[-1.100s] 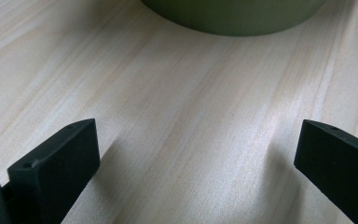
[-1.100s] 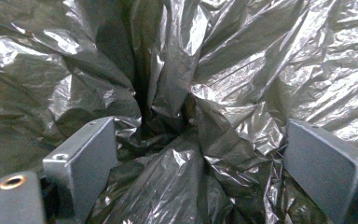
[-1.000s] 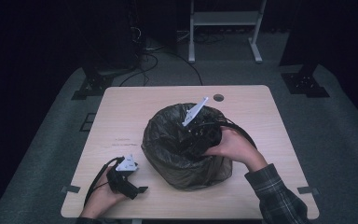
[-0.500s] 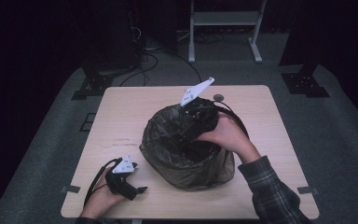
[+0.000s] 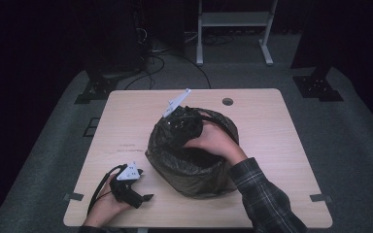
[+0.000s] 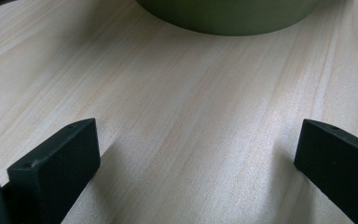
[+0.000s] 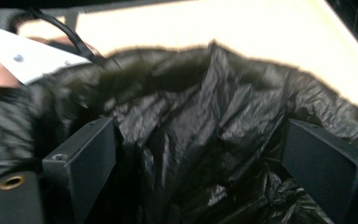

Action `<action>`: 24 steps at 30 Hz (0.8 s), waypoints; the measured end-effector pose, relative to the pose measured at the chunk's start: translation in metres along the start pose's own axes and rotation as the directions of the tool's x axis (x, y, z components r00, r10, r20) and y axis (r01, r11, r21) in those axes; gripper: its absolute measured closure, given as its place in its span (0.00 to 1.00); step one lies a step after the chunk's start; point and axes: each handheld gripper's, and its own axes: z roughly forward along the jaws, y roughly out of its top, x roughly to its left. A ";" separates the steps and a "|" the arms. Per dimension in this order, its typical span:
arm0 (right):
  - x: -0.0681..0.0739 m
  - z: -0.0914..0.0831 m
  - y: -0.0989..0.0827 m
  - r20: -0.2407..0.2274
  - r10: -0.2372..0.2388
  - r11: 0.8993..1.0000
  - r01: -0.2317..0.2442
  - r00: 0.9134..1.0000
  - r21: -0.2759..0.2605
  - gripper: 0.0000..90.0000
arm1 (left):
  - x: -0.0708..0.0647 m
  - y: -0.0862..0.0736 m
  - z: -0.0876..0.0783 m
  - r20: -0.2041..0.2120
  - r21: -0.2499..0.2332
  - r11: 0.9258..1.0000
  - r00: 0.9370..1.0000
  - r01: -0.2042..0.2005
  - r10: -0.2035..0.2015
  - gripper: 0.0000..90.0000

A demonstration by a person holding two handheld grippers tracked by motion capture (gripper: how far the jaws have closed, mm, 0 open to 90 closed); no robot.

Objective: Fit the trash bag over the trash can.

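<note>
A round bin lined with a crumpled black bag (image 5: pixel 194 160) stands in the middle of the wooden table (image 5: pixel 272 126). My right gripper (image 5: pixel 177 121) is at the bag's far left rim, held by the person's right hand, its grey plate sticking up. In the right gripper view its jaws stand wide open (image 7: pixel 200 163) with the black bag (image 7: pixel 205 116) bunched between and behind them, not pinched. My left gripper (image 5: pixel 144 185) rests low on the table at the front left, open (image 6: pixel 196 158) over bare wood, with the bin's green base (image 6: pixel 228 16) just ahead of it.
A cable hole (image 5: pixel 227 102) sits in the table near its back edge. A white metal stand (image 5: pixel 233 19) and black stand feet (image 5: pixel 318 87) are on the grey floor behind. The table's front edge is just behind the left hand.
My right gripper has moved leftward over the bag's mouth, from the back right rim to the back left rim. The left gripper has stayed where it was.
</note>
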 end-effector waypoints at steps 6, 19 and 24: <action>-0.001 0.019 -0.003 -0.027 0.011 0.997 -0.008 1.000 0.082 0.11 | 0.000 0.000 0.000 0.000 -0.001 1.000 1.000 0.000 0.000 0.00; -0.005 -0.009 0.001 0.031 0.042 0.998 -0.044 0.999 0.051 0.11 | 0.000 0.000 0.000 0.001 -0.001 1.000 1.000 -0.002 0.002 0.00; -0.017 -0.017 -0.005 0.079 0.075 0.993 -0.082 0.994 0.086 0.11 | 0.000 0.000 0.000 0.001 0.000 1.000 1.000 -0.002 0.002 0.00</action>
